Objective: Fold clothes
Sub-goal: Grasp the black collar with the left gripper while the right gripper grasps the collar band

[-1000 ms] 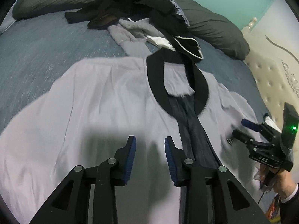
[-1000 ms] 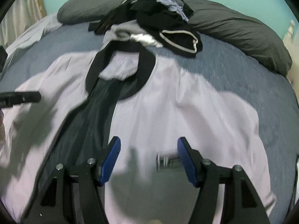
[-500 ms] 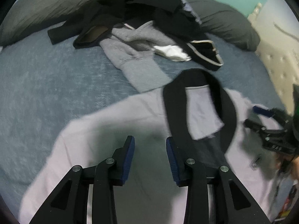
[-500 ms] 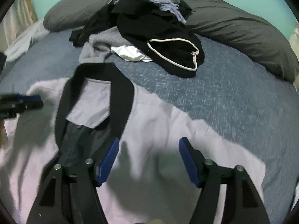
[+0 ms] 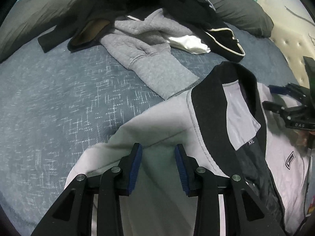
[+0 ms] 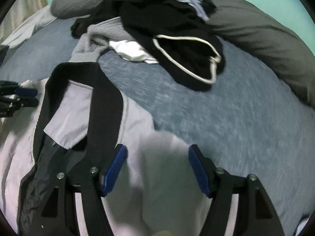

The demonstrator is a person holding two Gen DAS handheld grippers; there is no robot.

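Pale lilac jacket [image 5: 171, 122] with black collar [image 5: 208, 102] lies spread, front up and open, on the blue bed [image 5: 59, 102]; size tag reads XXL. No fold visible in it yet — judged as the very start of this garment.

Left tool [image 5: 158, 162] over the jacket's shoulder on its side, jaws partly apart, pads clear of the cloth, nothing gripped. Right tool [image 6: 156, 166] over the opposite shoulder, jaws wider apart, cloth lying in the gap; right view is smeared, so whether the pads brush fabric is uncertain, but no pinch shows.

Both tools near the shoulder line, either side of the collar — looks like set-up for taking the top edge.

Still to do: a heap at the head of the bed, against dark pillows [image 6: 265, 31] — grey sweatshirt [image 5: 149, 45], black garments [image 6: 177, 45], something white [image 5: 189, 44]. All unfolded. No finished stack in either view.
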